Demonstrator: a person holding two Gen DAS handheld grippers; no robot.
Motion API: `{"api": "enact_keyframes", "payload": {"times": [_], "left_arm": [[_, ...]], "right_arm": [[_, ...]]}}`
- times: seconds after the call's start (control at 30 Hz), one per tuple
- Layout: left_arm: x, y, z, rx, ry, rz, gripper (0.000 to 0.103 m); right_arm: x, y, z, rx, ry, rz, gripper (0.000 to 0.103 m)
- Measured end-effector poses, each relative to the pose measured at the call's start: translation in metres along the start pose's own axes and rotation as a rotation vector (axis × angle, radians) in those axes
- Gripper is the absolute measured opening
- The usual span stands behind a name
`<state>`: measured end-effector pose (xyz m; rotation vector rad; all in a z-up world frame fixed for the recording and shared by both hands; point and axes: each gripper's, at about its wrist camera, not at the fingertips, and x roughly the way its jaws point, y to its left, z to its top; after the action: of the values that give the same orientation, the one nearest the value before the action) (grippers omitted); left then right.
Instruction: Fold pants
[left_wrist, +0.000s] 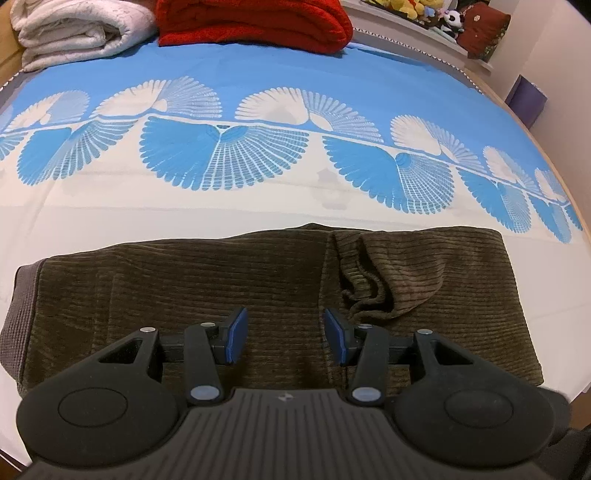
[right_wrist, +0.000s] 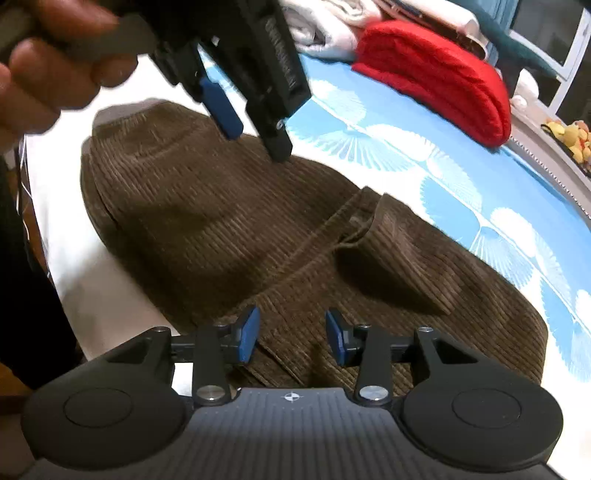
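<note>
Brown corduroy pants (left_wrist: 221, 288) lie folded into a wide band across the white part of the bed sheet, with a grey waistband (left_wrist: 18, 314) at their left end and a rumpled flap (left_wrist: 373, 291) right of centre. My left gripper (left_wrist: 285, 336) hovers over the middle of the pants, open, its blue pads apart with only fabric below them. In the right wrist view the pants (right_wrist: 203, 206) run diagonally. My right gripper (right_wrist: 291, 339) is open above their near end. The left gripper (right_wrist: 251, 129), held by a hand (right_wrist: 37, 74), hangs over the far end.
The blue and white patterned sheet (left_wrist: 258, 62) covers the bed. A folded red blanket (left_wrist: 251, 22) and a white blanket (left_wrist: 74, 29) lie at the far edge. Plush toys (left_wrist: 424, 7) sit on a ledge behind, and a purple box (left_wrist: 524, 99) stands at the right.
</note>
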<state>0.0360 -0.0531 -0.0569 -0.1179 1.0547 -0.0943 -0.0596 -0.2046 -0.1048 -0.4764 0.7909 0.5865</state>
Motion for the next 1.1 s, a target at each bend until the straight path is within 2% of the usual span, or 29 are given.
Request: {"api": "enact_keyframes", "payload": {"times": [0.1, 0.23, 0.27, 0.3, 0.33, 0.43, 0.5, 0.53, 0.6, 0.63, 0.73, 0.77, 0.87, 0.9, 1.0, 1.1], "left_arm": [[0.003, -0.005, 0.001, 0.003, 0.004, -0.001, 0.051], [0.004, -0.005, 0.002, 0.001, 0.003, 0.005, 0.051], [0.005, -0.004, 0.002, -0.005, 0.005, 0.005, 0.051], [0.005, -0.003, 0.002, -0.009, 0.006, 0.005, 0.051], [0.005, -0.002, 0.003, -0.012, 0.006, 0.005, 0.051], [0.005, 0.001, 0.006, -0.03, 0.006, -0.004, 0.051], [0.003, 0.006, 0.011, -0.065, 0.008, -0.023, 0.051], [0.003, 0.008, 0.014, -0.085, 0.015, -0.038, 0.051], [0.005, 0.011, 0.023, -0.107, 0.038, -0.073, 0.051], [0.007, 0.011, 0.028, -0.102, 0.052, -0.094, 0.051], [0.02, 0.01, 0.045, -0.056, 0.099, -0.172, 0.051], [0.028, 0.01, 0.048, -0.05, 0.119, -0.214, 0.051], [0.057, 0.013, 0.052, -0.106, 0.187, -0.311, 0.051], [0.065, 0.013, 0.053, -0.127, 0.202, -0.313, 0.051], [0.082, 0.002, 0.06, -0.114, 0.204, -0.325, 0.052], [0.103, -0.005, 0.064, -0.105, 0.218, -0.317, 0.054]], "right_arm": [[0.011, 0.009, 0.001, -0.048, 0.024, 0.024, 0.042], [0.023, 0.018, 0.0, -0.075, 0.037, 0.013, 0.042], [0.025, 0.016, 0.001, -0.067, 0.039, 0.018, 0.038], [0.024, 0.013, 0.003, -0.051, 0.038, 0.035, 0.015], [0.021, 0.011, 0.004, -0.031, 0.034, 0.061, 0.01], [-0.002, 0.009, 0.008, -0.045, -0.039, 0.055, 0.009], [-0.02, 0.005, 0.006, -0.042, -0.083, 0.104, 0.009], [-0.024, 0.004, 0.003, -0.047, -0.085, 0.14, 0.009], [-0.015, 0.007, -0.01, -0.092, -0.013, 0.172, 0.009], [-0.008, 0.01, -0.017, -0.115, 0.025, 0.164, 0.01], [-0.009, 0.014, -0.021, -0.111, 0.011, 0.132, 0.015], [-0.016, 0.011, -0.019, -0.086, -0.013, 0.134, 0.02], [-0.029, -0.008, -0.018, 0.02, -0.069, 0.125, 0.047], [-0.027, -0.013, -0.018, 0.046, -0.067, 0.108, 0.048], [-0.014, -0.021, -0.023, 0.072, -0.007, 0.084, 0.048], [0.007, -0.016, -0.031, 0.04, 0.136, 0.106, 0.049]]}}
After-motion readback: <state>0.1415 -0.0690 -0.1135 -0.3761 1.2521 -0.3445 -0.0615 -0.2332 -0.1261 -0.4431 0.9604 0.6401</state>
